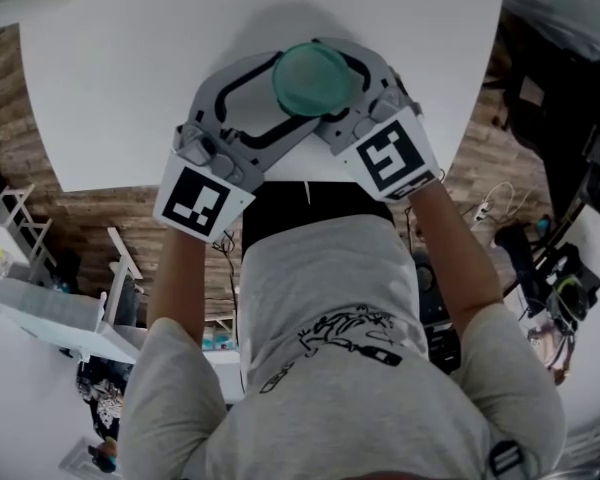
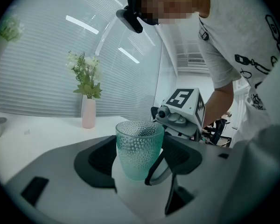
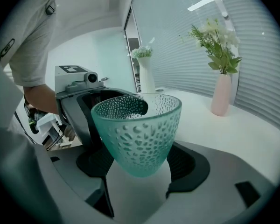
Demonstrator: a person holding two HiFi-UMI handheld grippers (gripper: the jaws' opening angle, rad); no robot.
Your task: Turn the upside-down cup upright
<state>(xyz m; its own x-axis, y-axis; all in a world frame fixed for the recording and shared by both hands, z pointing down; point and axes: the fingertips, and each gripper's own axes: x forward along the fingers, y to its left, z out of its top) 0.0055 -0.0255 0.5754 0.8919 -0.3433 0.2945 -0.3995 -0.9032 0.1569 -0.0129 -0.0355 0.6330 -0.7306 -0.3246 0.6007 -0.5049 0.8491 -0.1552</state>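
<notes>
Working on a white round table (image 1: 130, 88), near its front edge and straight ahead of the person.

Left gripper (image 2: 141, 164): standing with jaws spread wide, one on each side of the cup, with room to spare on the side where the other tool's finger is sitting.

Right gripper (image 3: 142, 169): coming in from the opposite side, jaws appearing to press on the cup's lower wall, though contact is not fully certain.

Teal dimpled glass cup (image 3: 137, 129): already sitting rim up, narrow base seeming to rest on the tabletop, enclosed by both pairs of jaws at once.

Judging the step in hand as the release.
- Confirming the base is lying flat before letting go.
- Opening the right jaws slowly and evenly, since the tapered, rounded wall looks liable to tip under a one-sided push.
- Backing each gripper straight out along its own axis, one at a time, avoiding any sweep across the rim.
- Watching for the two sets of fingers catching on each other, being interleaved around the glass.

Pink vase with flowers (image 2: 88, 113): standing well apart, not in the way.

Writing:
- Finding no brand or label on the cup.
- Black line drawing on the grey shirt (image 1: 345, 333): showing no legible words.
- Marker cubes (image 1: 202, 198) (image 1: 390, 158): carrying black-and-white square patterns only.
</notes>
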